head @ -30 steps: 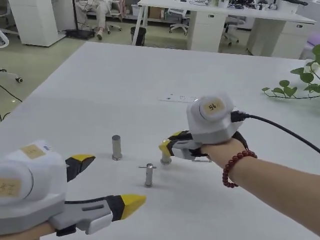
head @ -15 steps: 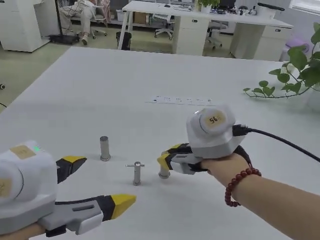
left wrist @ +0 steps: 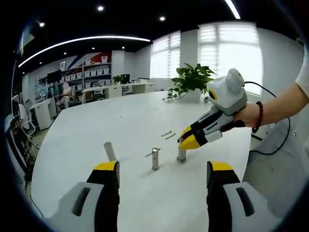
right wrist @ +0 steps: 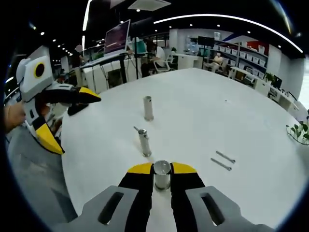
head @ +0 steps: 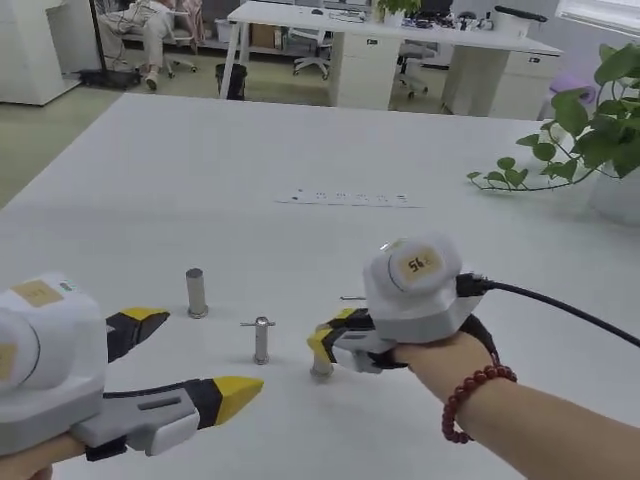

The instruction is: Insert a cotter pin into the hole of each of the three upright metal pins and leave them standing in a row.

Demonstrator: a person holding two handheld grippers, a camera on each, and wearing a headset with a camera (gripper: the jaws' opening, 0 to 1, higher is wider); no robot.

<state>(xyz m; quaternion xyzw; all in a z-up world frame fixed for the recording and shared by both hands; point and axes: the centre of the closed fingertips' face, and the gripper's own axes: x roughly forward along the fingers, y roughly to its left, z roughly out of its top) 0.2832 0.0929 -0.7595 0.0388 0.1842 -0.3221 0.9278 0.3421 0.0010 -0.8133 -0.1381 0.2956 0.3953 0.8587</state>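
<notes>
since a second ago the right gripper (head: 320, 345) has been drawing the right-hand pin (right wrist: 161, 175) nearer and to the right across the table (head: 300, 160), so that it is now falling into line with the middle pin (head: 261, 340) and the left-hand pin (head: 196, 292) (the whole view has swung too, but this pin's place among the other two has truly changed). the right gripper's jaws are clamping that pin's upper shaft, and the pin is standing upright with its foot on the table. the left gripper (head: 200, 352) is waiting near and to the left with its jaws spread wide, holding nothing.

the middle pin is already carrying a cotter pin (head: 258, 323) crosswise through its head, while the other two are looking bare. two loose cotter pins (right wrist: 225, 157) are lying flat side by side on the table, just on the far side of the right gripper, their long axes running roughly left to right. that, i judge, is what the coming move is turning on. the spares are sitting much closer to the right gripper than to the left, and they are lying level, as the fitted one is. so the right hand is looking better placed to fetch one, and the left to steady a pin.
</notes>
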